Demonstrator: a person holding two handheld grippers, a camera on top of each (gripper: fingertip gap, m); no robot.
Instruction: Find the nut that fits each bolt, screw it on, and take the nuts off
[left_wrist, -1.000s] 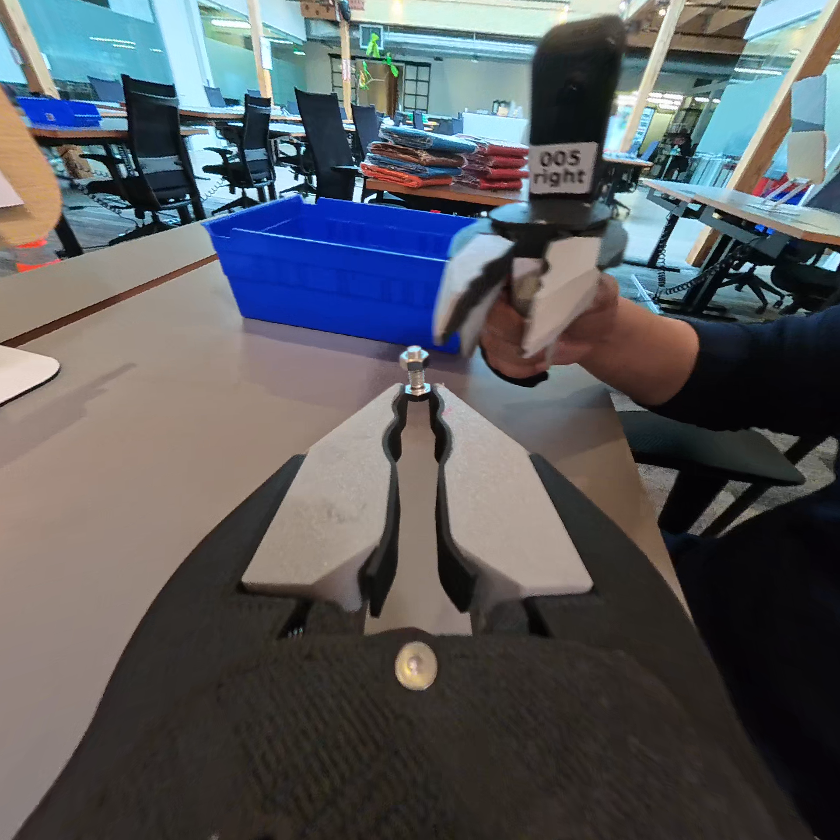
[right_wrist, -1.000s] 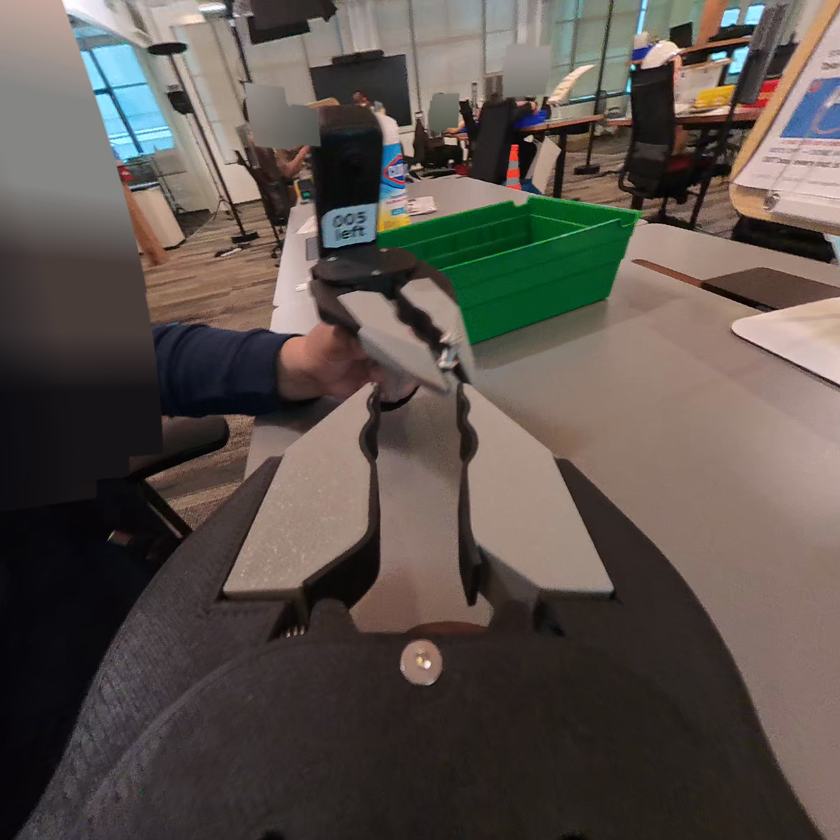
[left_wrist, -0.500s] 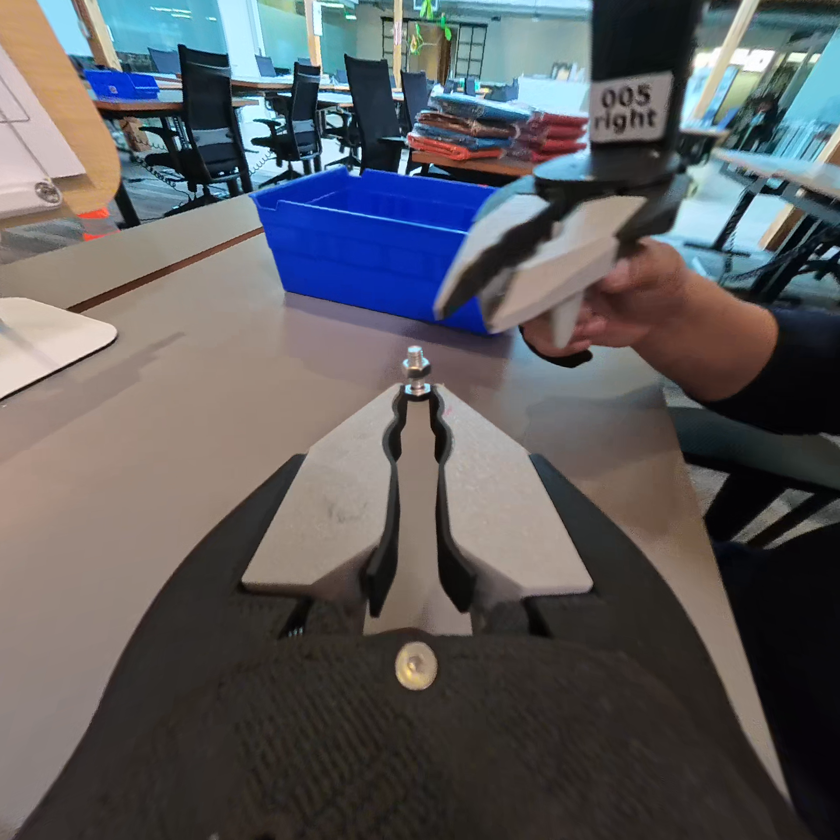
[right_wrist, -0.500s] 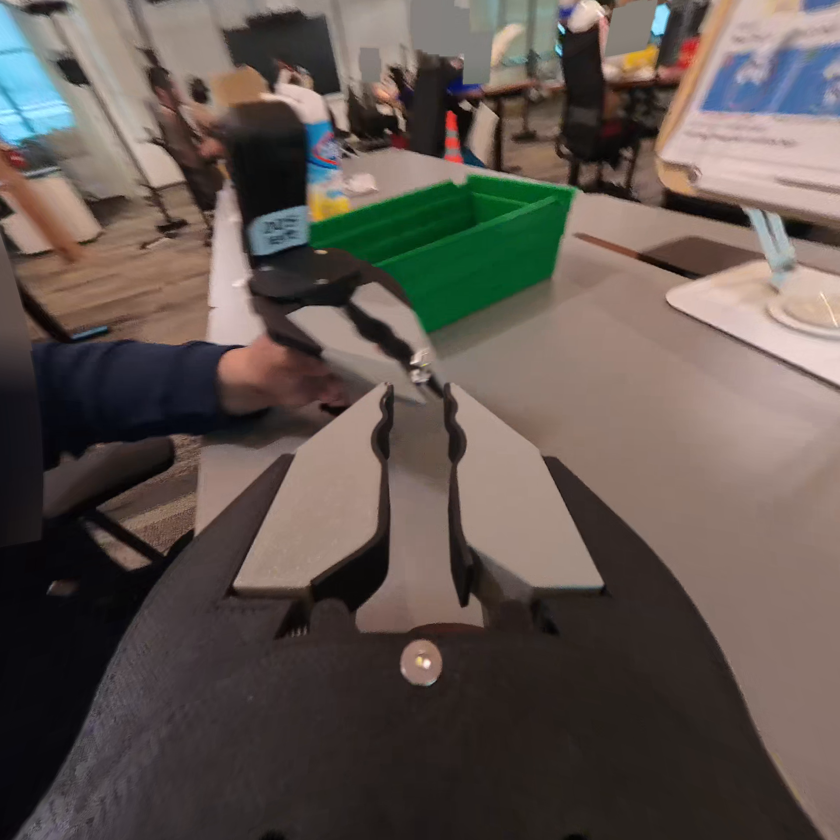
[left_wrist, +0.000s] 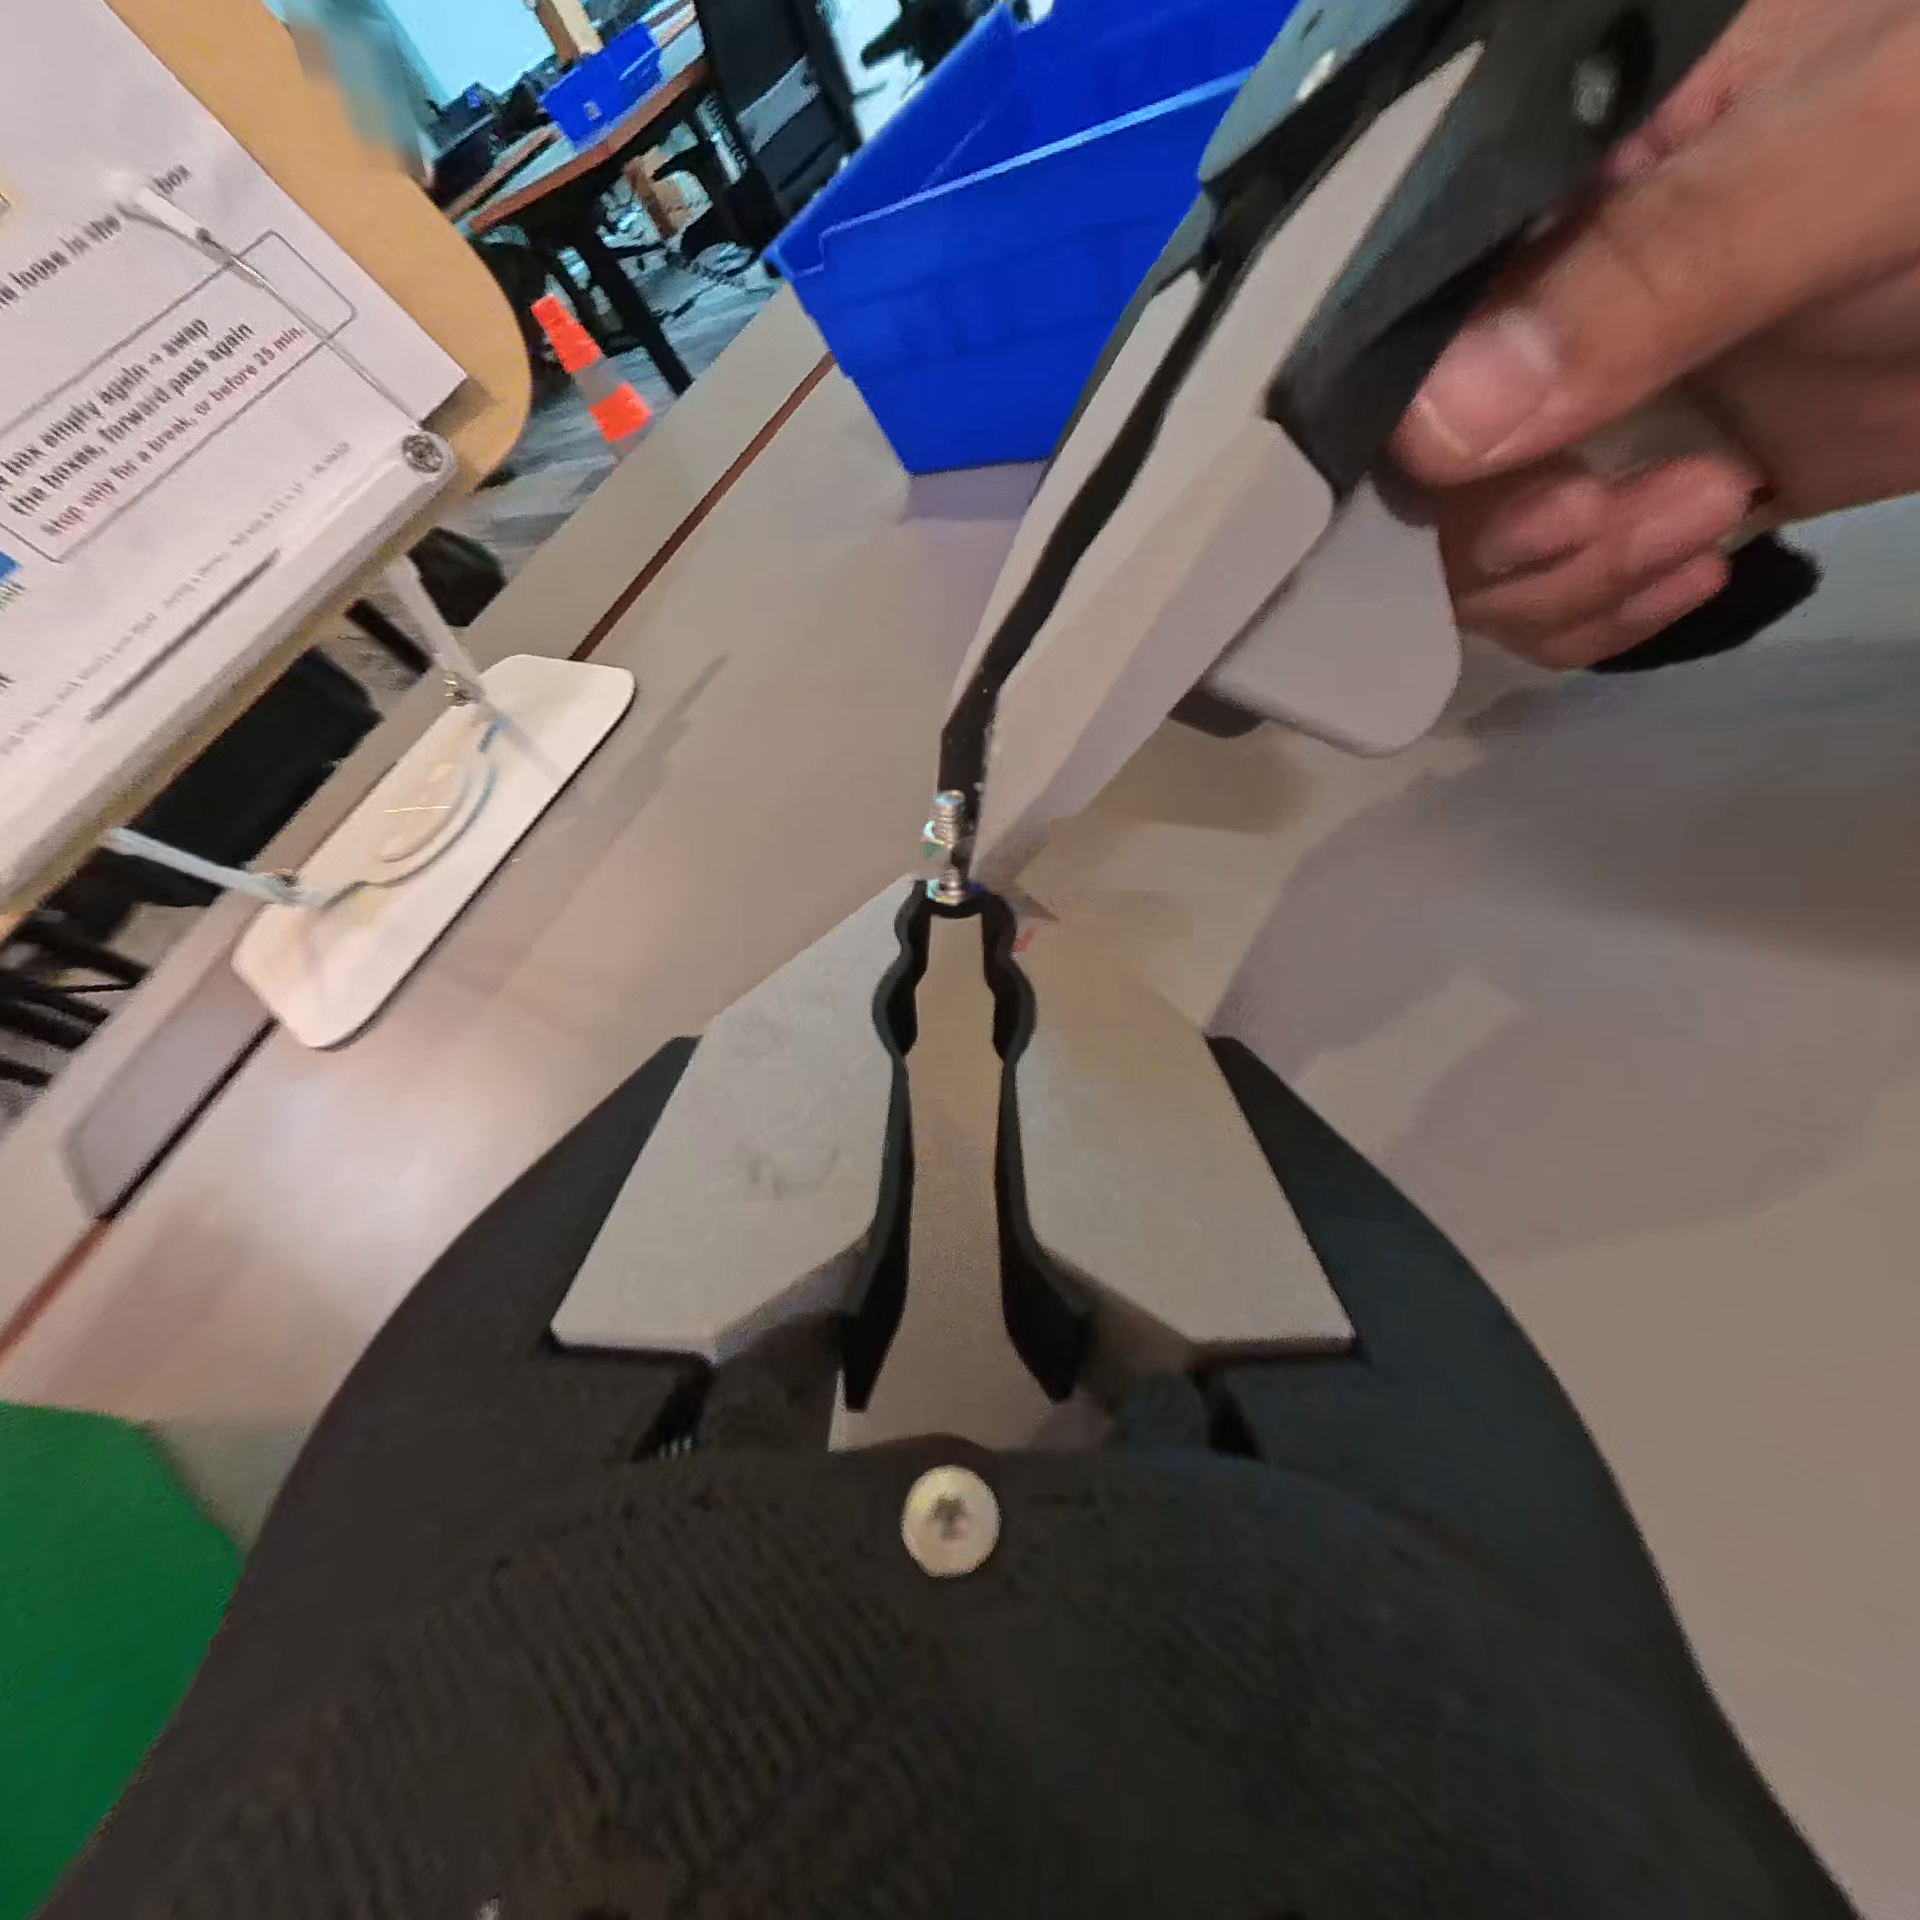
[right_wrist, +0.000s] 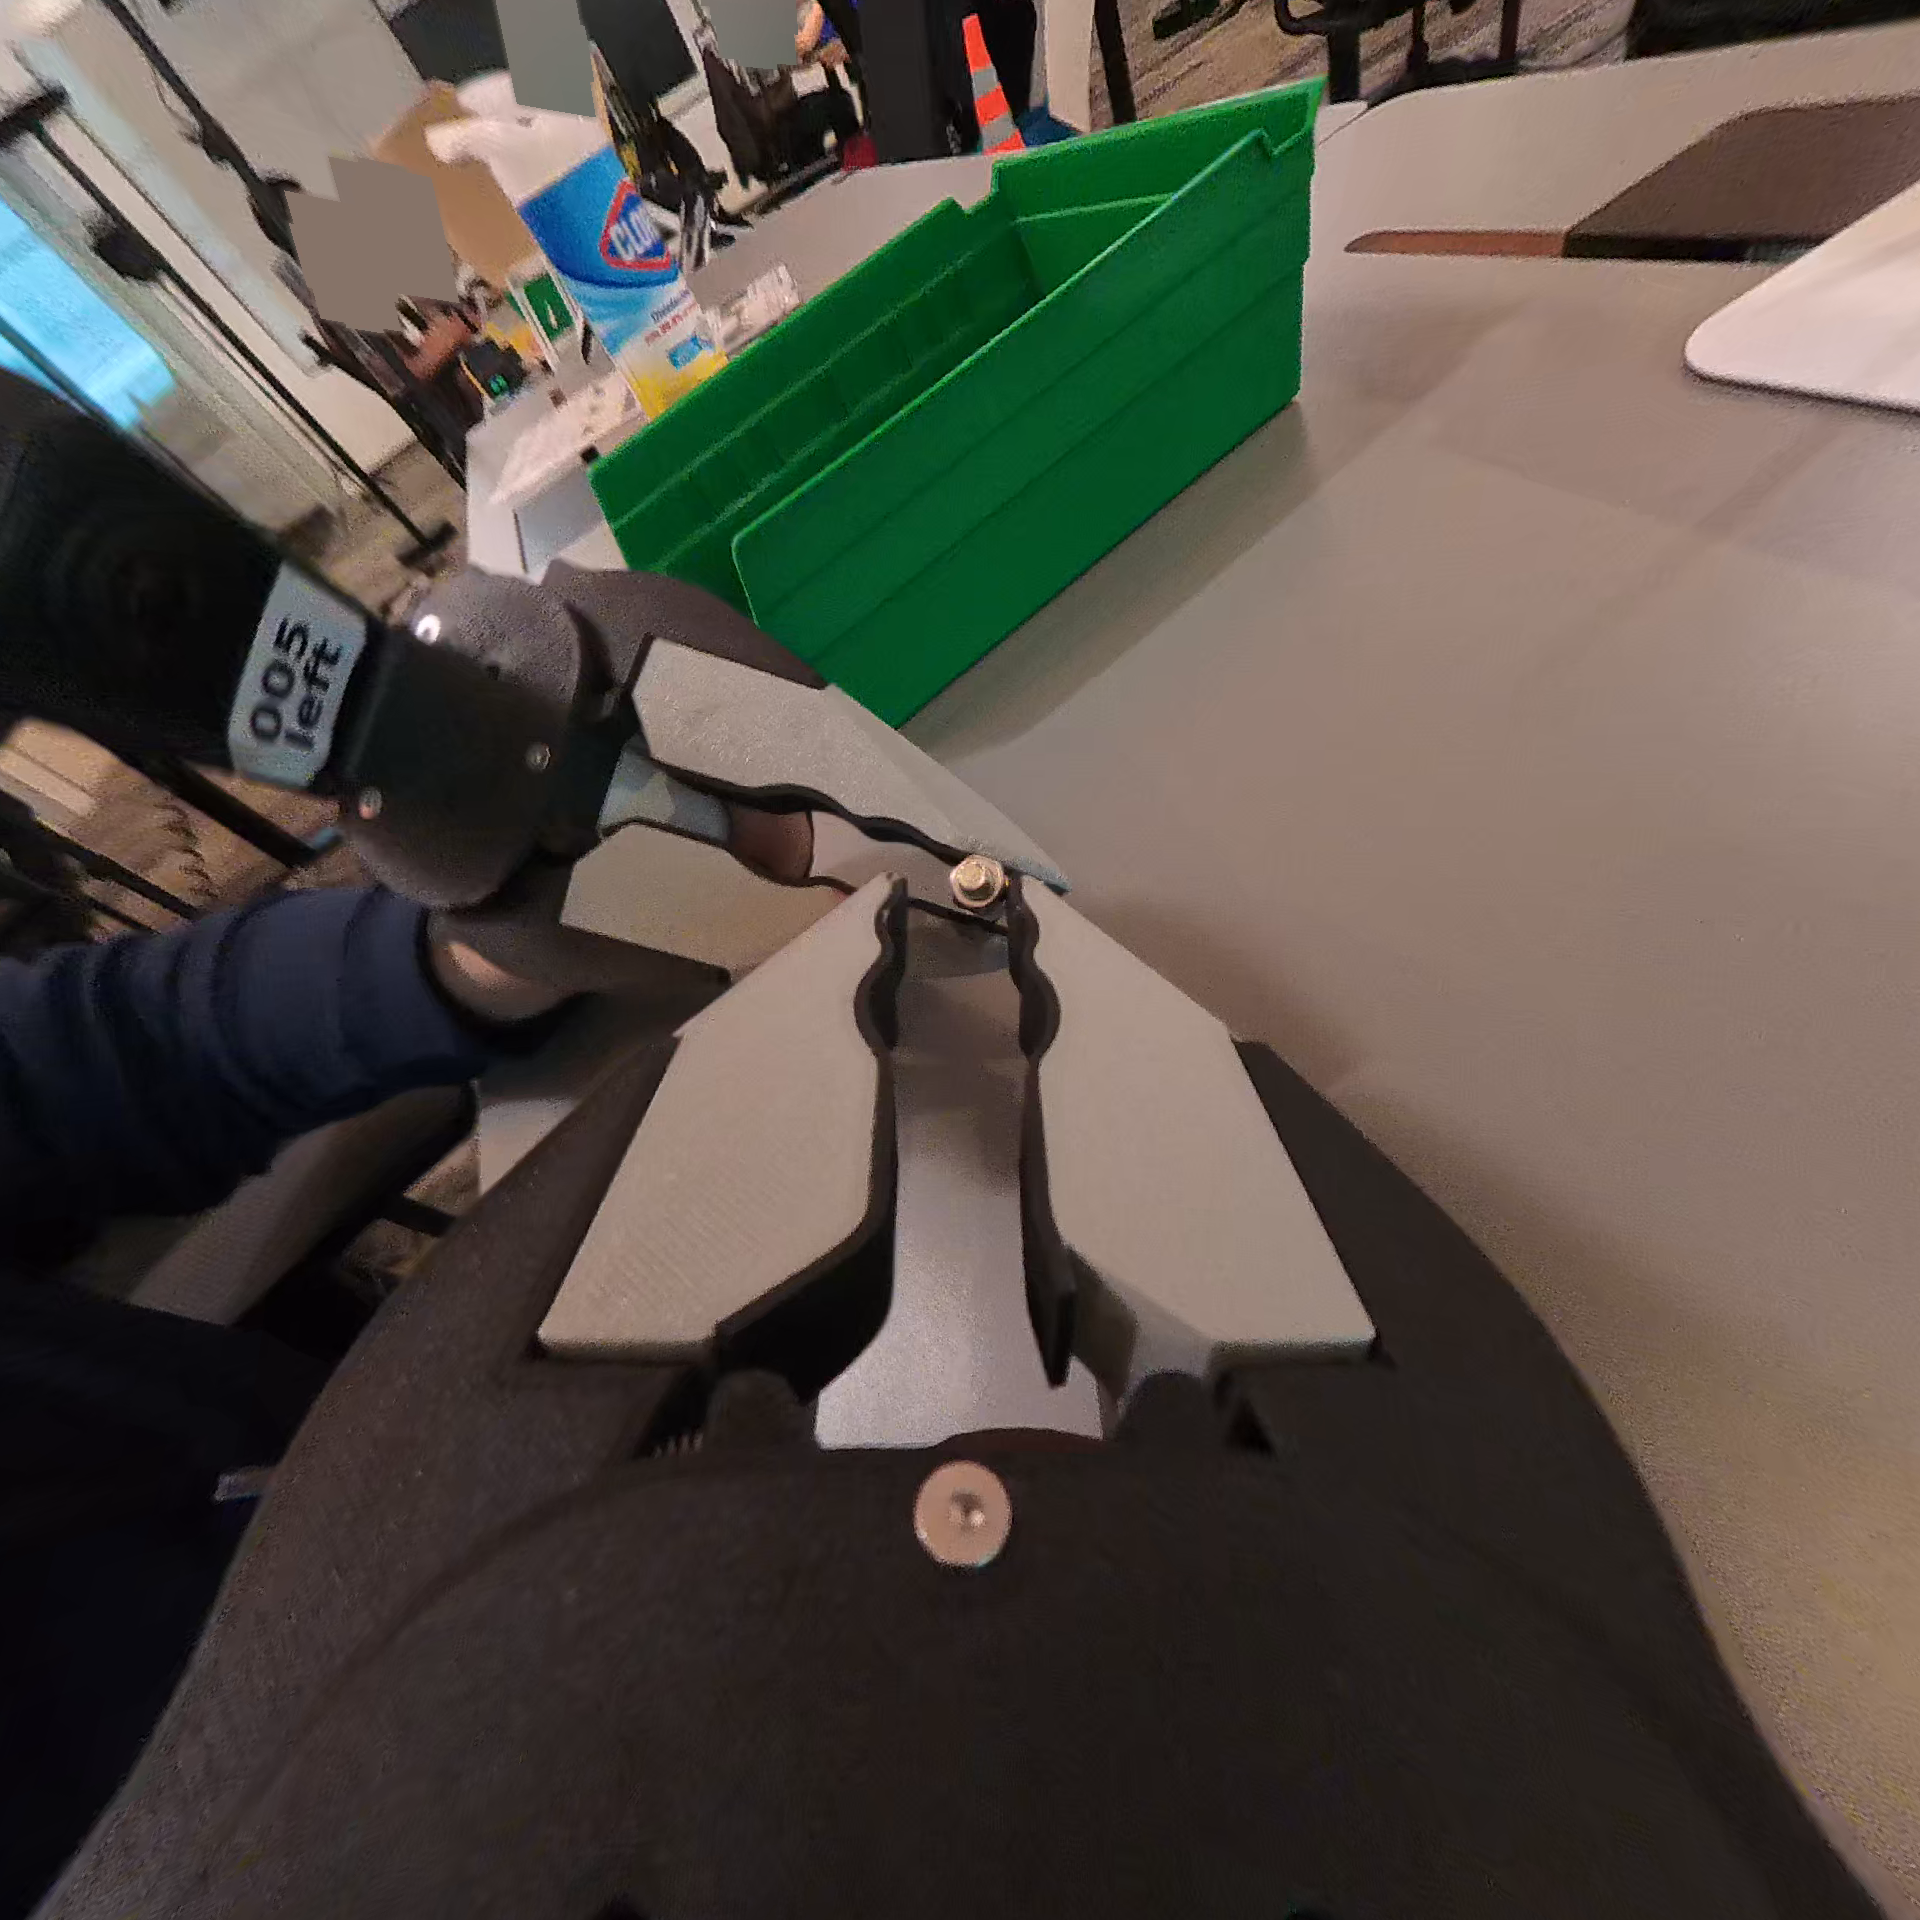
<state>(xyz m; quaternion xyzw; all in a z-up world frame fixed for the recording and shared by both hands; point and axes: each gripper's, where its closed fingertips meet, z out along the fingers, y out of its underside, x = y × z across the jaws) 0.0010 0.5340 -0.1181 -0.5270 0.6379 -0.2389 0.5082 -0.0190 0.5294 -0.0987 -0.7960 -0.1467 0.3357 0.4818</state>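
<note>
Grey counter (left_wrist: 644, 1039), blue bin (left_wrist: 977, 301) behind. Left hand-held gripper (left_wrist: 951, 902) clenched on bolt (left_wrist: 948, 844) above counter; right hand-held gripper (right_wrist: 951, 904) released, its tips touching the nut (right_wrist: 977, 881).

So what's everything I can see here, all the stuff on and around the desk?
bolt: one, silver, pinched in the left gripper's tips
nut: one, silver, partway down the bolt
blue bin: one, far side of the table
green bin: one, on the table
table: one, grey
sign stand: one, white base, holding a printed sheet
wipes tub: one, blue and white, behind the green bin
traffic cone: one, orange, on the floor
left gripper: one, grey and black, shut on the bolt
right gripper: one, open, tips at the nut
hand: holding the right gripper
</note>
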